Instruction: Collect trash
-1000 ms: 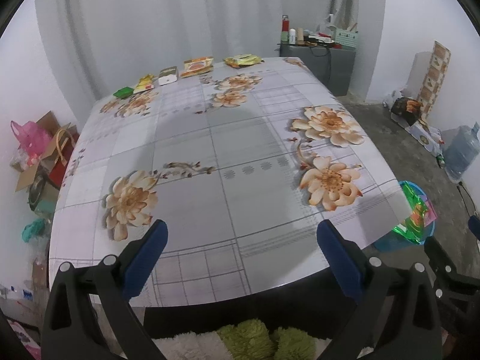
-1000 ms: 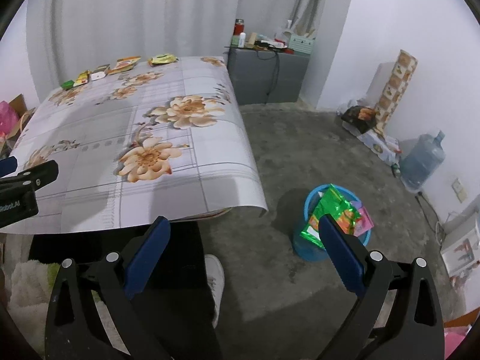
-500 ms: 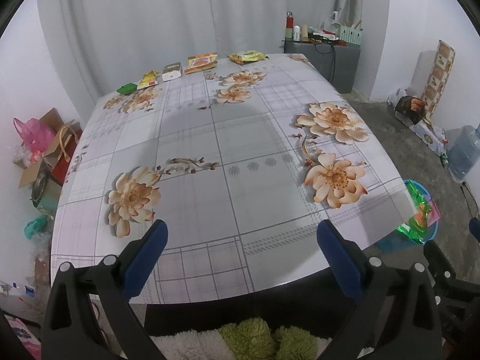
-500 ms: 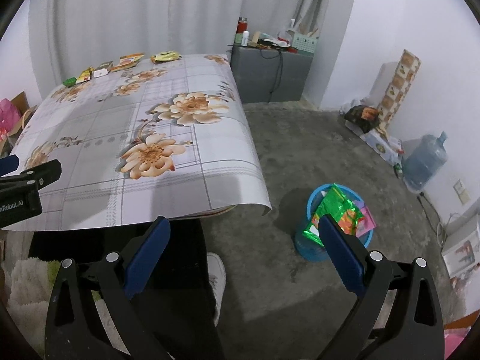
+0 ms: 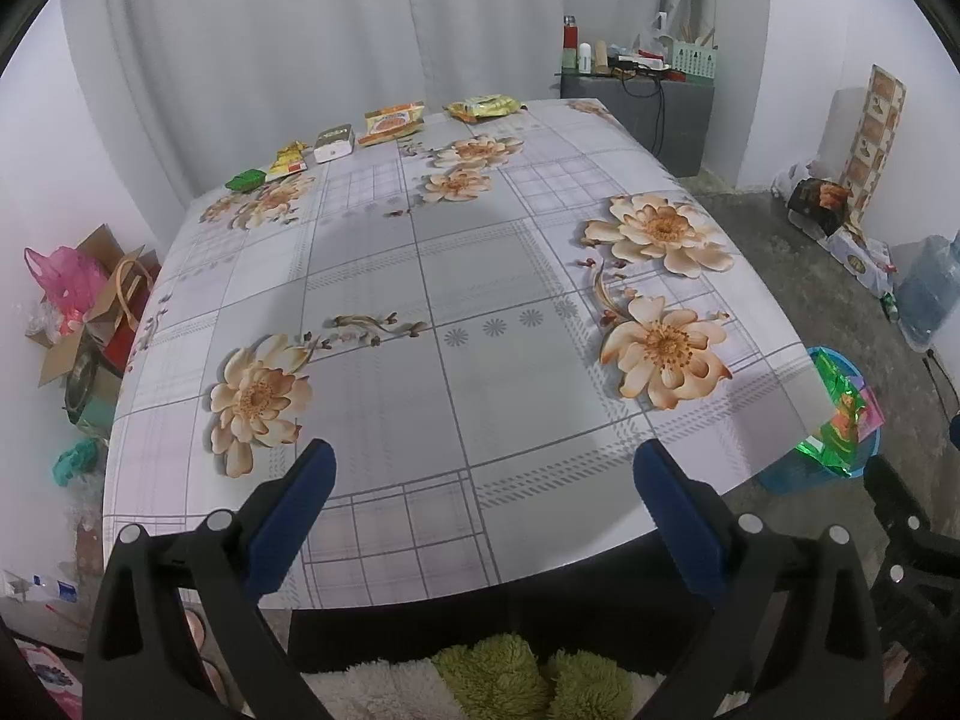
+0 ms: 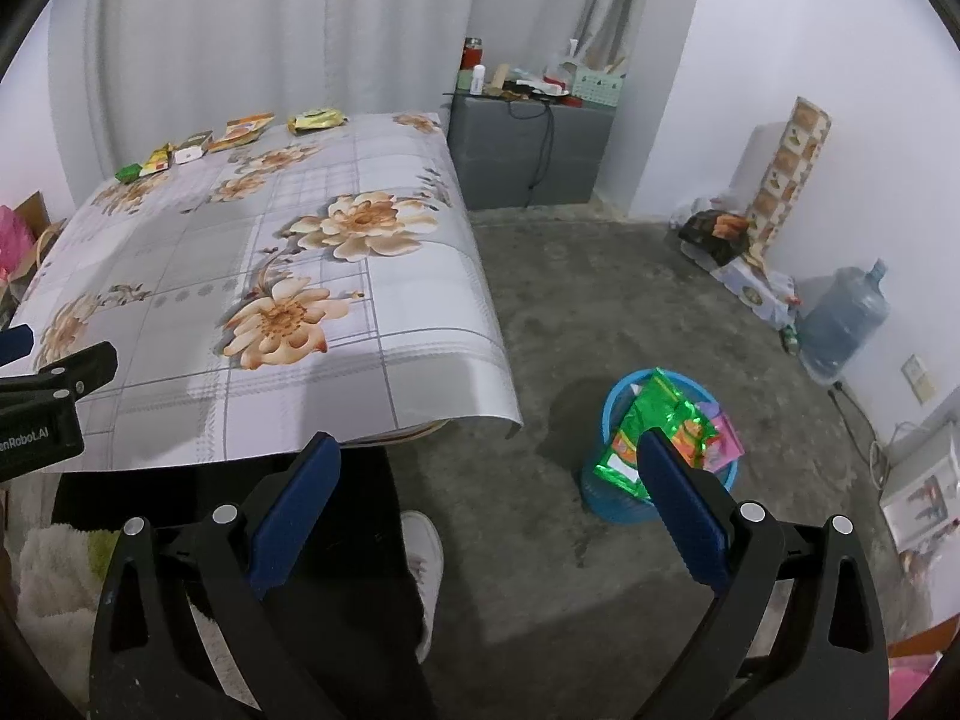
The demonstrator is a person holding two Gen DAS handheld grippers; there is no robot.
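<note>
Trash lies in a row along the far edge of the table (image 5: 480,312): a green packet (image 5: 245,179), a yellow wrapper (image 5: 289,157), a white box (image 5: 334,143), an orange packet (image 5: 393,122) and a yellow-green packet (image 5: 483,107), all well apart from both grippers. The table wears a grey cloth printed with large peach flowers.

The left gripper (image 5: 480,468) hovers over the near edge of the table, its blue-padded jaws spread wide with nothing between them. The right gripper (image 6: 486,462) is held off the table's right side, above the concrete floor, jaws likewise spread and empty.

A blue bin (image 6: 618,492) stands on the floor just right of the table's near corner, with shiny green wrappers (image 6: 654,420) sticking out of it. In the right wrist view, a white shoe (image 6: 423,546) shows below, beside the table's dark base. A water jug (image 6: 843,324) stands by the right wall.
</note>
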